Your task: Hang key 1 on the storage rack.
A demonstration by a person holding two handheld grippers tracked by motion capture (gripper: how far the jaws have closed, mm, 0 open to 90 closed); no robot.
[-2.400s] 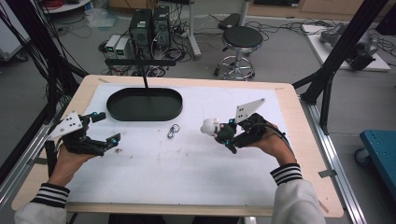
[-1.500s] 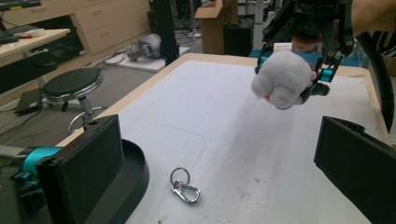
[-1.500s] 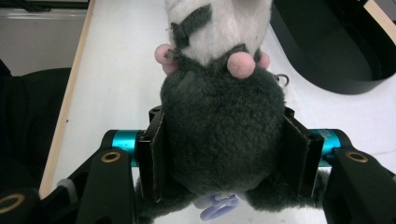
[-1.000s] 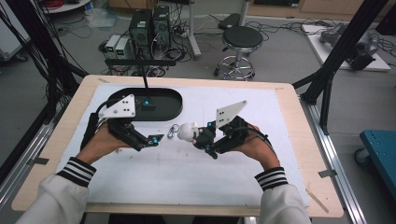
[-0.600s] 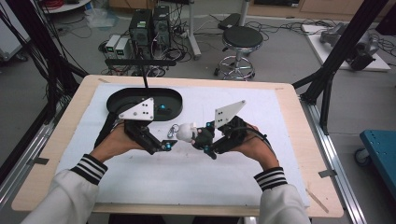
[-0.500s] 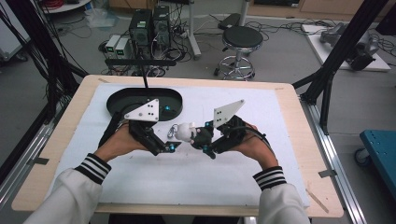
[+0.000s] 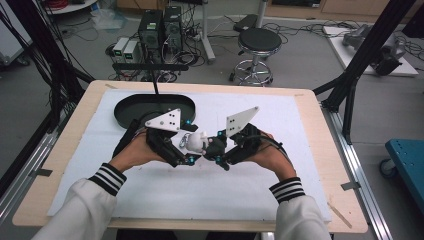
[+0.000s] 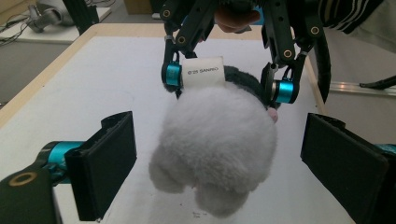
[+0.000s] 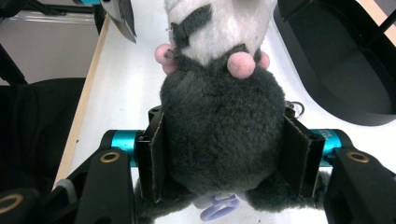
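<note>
Grey-white plush toy [image 7: 198, 142] clamped in my right hand-held gripper [image 9: 224, 154]; left hand-held gripper [image 8: 219, 158] wide open around it mid-counter, should close next.

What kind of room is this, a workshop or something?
Most likely a lab set up for recording handling work. A table stands inside a black frame, computers and loose cables sit on the floor, and a person works with a hand-held gripper on a plush toy.
</note>
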